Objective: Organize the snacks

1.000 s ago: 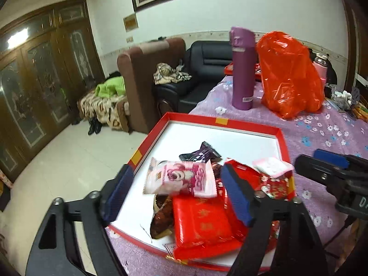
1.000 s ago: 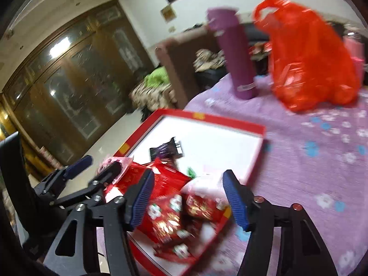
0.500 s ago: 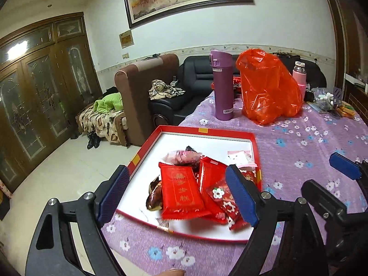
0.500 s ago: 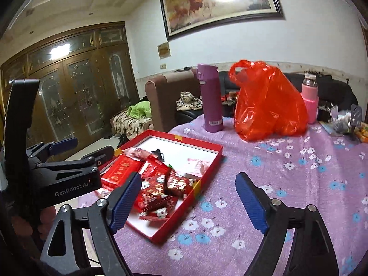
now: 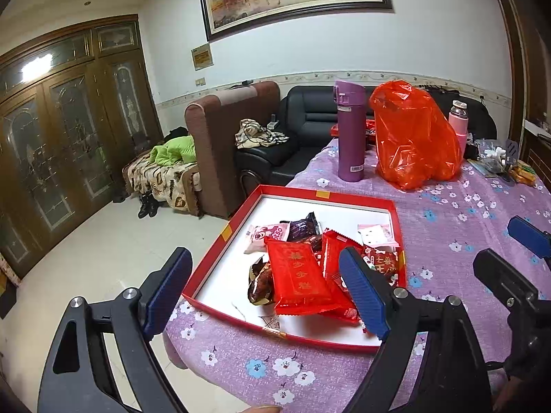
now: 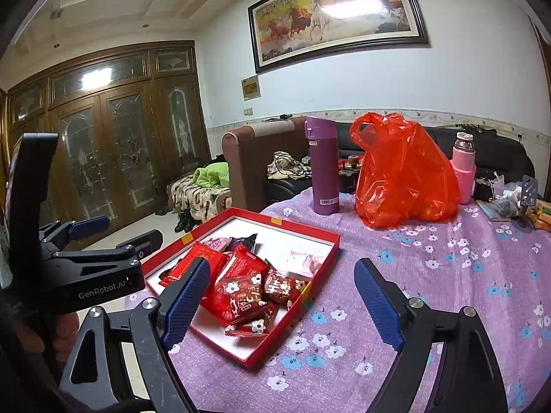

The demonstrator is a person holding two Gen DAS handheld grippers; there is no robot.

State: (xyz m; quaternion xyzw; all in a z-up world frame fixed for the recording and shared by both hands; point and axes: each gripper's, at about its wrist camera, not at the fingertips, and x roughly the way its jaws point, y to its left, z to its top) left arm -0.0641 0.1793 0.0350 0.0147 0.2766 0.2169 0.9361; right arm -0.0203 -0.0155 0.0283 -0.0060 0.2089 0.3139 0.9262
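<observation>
A shallow red tray (image 5: 323,193) with a white floor sits at the near left corner of the purple flowered table. In it lie several snack packets: a long red packet (image 5: 296,275), a pink one (image 5: 265,237), a dark purple one (image 5: 303,229) and a brown-wrapped sweet (image 5: 260,282). My left gripper (image 5: 264,258) hovers open in front of the tray, holding nothing. My right gripper (image 6: 282,265) hangs above the tray's right rim (image 6: 286,222) and the red packets (image 6: 241,292). Its jaws are opening and nothing is between them.
Behind the tray stand a purple flask (image 5: 350,130), a red-orange plastic bag (image 5: 413,137) and a pink bottle (image 5: 458,120). Small clutter (image 5: 499,161) lies at the table's far right. The table edge drops to the floor on the left, with sofas beyond.
Both grippers have drawn back and up from the tray, which now looks smaller and farther off. The right gripper's jaws have widened. The snack packets lie in the tray.
</observation>
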